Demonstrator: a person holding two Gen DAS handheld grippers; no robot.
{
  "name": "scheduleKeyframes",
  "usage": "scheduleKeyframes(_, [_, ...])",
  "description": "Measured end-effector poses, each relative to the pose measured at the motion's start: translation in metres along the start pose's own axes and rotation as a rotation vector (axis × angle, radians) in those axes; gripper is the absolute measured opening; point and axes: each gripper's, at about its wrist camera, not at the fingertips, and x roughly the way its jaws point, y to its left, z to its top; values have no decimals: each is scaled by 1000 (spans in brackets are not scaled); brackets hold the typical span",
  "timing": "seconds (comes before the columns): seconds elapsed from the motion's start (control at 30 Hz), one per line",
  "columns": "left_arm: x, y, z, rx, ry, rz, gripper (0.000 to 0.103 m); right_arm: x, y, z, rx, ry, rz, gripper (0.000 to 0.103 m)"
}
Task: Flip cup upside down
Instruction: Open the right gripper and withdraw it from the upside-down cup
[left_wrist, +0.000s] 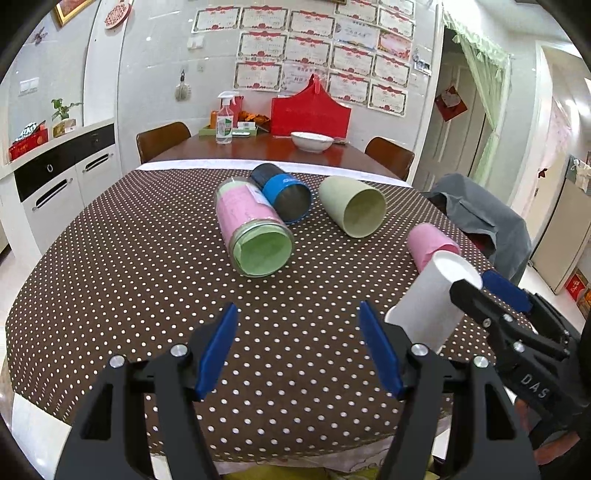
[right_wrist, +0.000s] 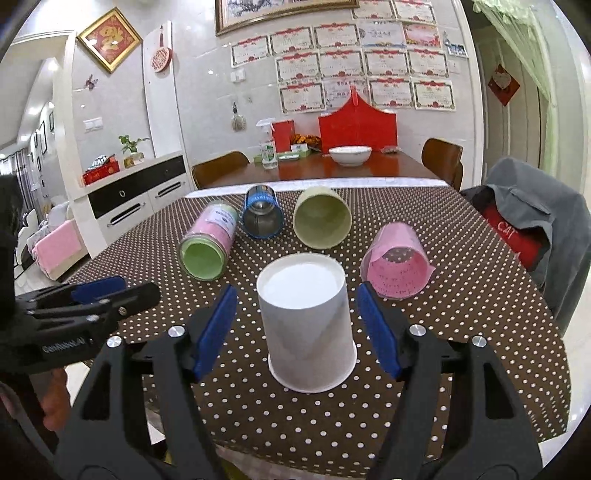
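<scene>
A: Where's the white paper cup (right_wrist: 308, 328)?

B: Standing mouth-down on the polka-dot tabletop (right_wrist: 461, 332), closed base up, between the spread blue pads of the right tongs (right_wrist: 297, 326). The pads sit clear of its wall on both sides, so nothing is gripped.

A: And the left tongs (left_wrist: 298, 345)?

B: Spread wide too, empty, over bare cloth, with that cup out at its 3 o'clock.

A: So this flip is done?

B: I'd judge so; all that seems left for this cup is drawing the right tongs away. The others lie on their sides: at the cup's 1 o'clock a pink paper cup (right_wrist: 397, 266), at 12 a pale green cup (right_wrist: 322, 218), at 11 a blue-banded metal tumbler (right_wrist: 261, 216), at 10 a pink-wrapped glass jar (right_wrist: 208, 243) lined green. If all count, four remain.
</scene>
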Motion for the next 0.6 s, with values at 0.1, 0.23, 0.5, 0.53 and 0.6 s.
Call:
scheduleKeyframes(0.1, [-9,-7,-3,5,-14,-7,67,-9,-1,2,-1,-16,4,67])
scheduleKeyframes(0.23, [-21,-14,-2,11,-49,-5,67,-24,-2,6,5,-47,10,67])
scheduleKeyframes(0.5, [-65,-32,10,51,-176,16,71,-62,1,21,-6,-149,24,67])
scheduleKeyframes(0.53, [-71,-34,11,54,-193,13,71,-67,1,23,-5,-162,27,67])
scheduleKeyframes(0.6, [-83,-40,13,68,-227,11,71,-76,2,26,-17,-185,30,67])
